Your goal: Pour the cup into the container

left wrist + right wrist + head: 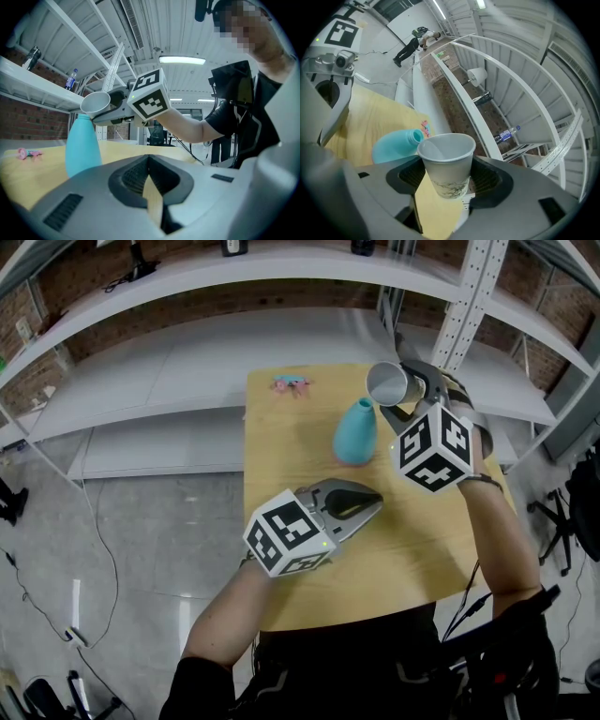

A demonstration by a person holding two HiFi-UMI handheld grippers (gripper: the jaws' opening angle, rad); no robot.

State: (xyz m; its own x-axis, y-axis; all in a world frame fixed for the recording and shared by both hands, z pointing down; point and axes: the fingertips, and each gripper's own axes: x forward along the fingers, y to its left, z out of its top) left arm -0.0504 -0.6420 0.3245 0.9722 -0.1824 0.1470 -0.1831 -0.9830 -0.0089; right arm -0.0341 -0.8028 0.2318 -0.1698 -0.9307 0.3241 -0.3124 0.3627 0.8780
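Right gripper (pixel 447 182) clamps the paper cup (pixel 446 159) low on its wall, tipped just above the teal container (pixel 356 432). Cup looks light and crushable, so squeeze gently. Left gripper (pixel 371 505) closed, empty.

Lab or workshop space, industrial fit-out. Bare brick wall (pixel 89 277). White metal shelving (pixel 281 268) in long tiers with slotted uprights (pixel 473 306). Polished grey floor (pixel 159 549) with a loose cable (pixel 110 559). Plain wooden desk (pixel 291 446). Ceiling strip light (pixel 182 60) under ribbed panels. Office chair (pixel 157 136) in the background. Bottle (pixel 70 79) left on a shelf.
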